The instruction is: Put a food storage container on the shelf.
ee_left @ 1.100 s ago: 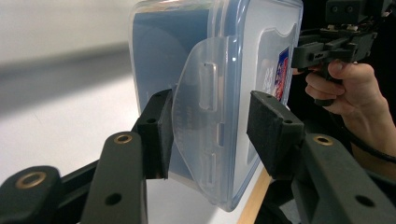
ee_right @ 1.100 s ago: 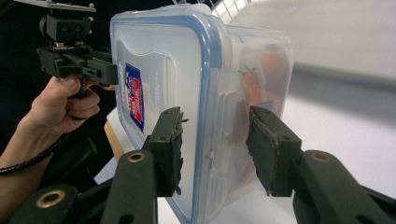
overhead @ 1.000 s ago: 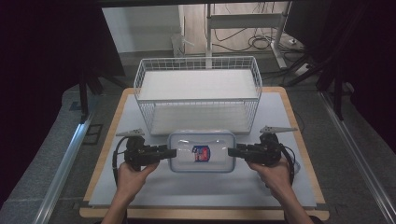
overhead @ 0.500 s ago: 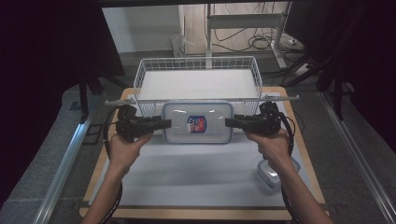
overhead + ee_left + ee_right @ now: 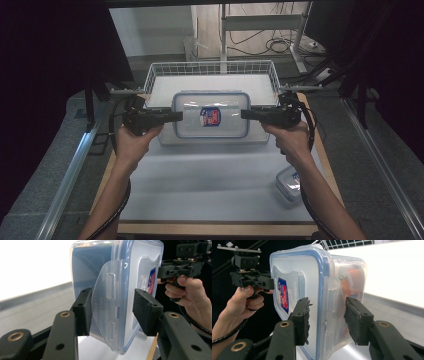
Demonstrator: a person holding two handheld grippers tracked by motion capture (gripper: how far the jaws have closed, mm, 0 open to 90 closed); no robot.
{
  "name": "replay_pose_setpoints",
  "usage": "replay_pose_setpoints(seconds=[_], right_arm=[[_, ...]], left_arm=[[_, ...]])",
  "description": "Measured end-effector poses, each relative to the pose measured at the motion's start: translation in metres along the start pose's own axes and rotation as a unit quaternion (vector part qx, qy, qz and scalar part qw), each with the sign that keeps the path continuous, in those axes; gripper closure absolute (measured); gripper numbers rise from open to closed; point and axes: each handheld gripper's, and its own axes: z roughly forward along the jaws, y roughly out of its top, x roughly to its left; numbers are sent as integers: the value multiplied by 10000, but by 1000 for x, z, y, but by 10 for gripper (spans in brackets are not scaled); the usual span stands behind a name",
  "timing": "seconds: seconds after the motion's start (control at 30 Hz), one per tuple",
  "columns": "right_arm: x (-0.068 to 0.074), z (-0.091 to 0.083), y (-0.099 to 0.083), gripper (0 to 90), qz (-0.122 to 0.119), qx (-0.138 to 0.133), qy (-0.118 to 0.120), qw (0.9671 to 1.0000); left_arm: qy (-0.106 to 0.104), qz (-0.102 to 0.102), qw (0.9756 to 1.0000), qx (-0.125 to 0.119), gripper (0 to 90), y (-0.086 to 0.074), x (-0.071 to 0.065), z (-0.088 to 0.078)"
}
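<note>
A clear plastic food container (image 5: 210,120) with a blue-sealed lid and a red and blue label hangs in the air just in front of the wire basket (image 5: 150,80). My left gripper (image 5: 177,116) is shut on its left end, pads above and below across the side clip. My right gripper (image 5: 246,114) is shut on its right end in the same way. In the left gripper view the jaws (image 5: 111,312) clamp the container (image 5: 112,290), with the right gripper (image 5: 175,267) beyond. The right gripper view shows its jaws (image 5: 327,320) on the container (image 5: 312,290) and the left gripper (image 5: 254,280) behind.
The white wire basket stands at the far side of the wooden board, lined in white. A small lidded container (image 5: 289,182) lies near the board's right edge, under my right forearm. A white mat (image 5: 200,175) covers the board. Dark curtains and metal rails flank the table.
Both grippers have lifted the container off the mat and carried it away from the person toward the basket. The hands kept their grip on its two ends.
</note>
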Motion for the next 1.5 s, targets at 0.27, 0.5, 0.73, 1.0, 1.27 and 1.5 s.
replay_pose_setpoints(seconds=[0.27, 0.5, 0.73, 1.0, 1.27, 1.5], right_arm=[[-1, 3, 24, 552, -30, -74, -94, 9999], [-3, 6, 42, 551, -19, -81, -163, 9998], [-9, 10, 54, 548, 33, -99, -194, 9998], [-20, 17, 67, 540, 127, -104, -282, 9995], [-30, 26, 72, 537, 258, -74, -302, 9992], [-36, 29, 74, 533, 451, -81, -342, 9984]], left_arm=[[124, 43, 9999, -74, 506, 22, 1, 0], [91, -26, 9999, -137, 505, 35, 9, 2], [123, -100, 9998, -138, 505, 46, 14, 6], [266, -151, 9995, -57, 497, 57, 20, 13], [308, -294, 9991, -42, 495, 63, 31, 19], [387, -395, 9985, 14, 486, 71, 34, 24]])
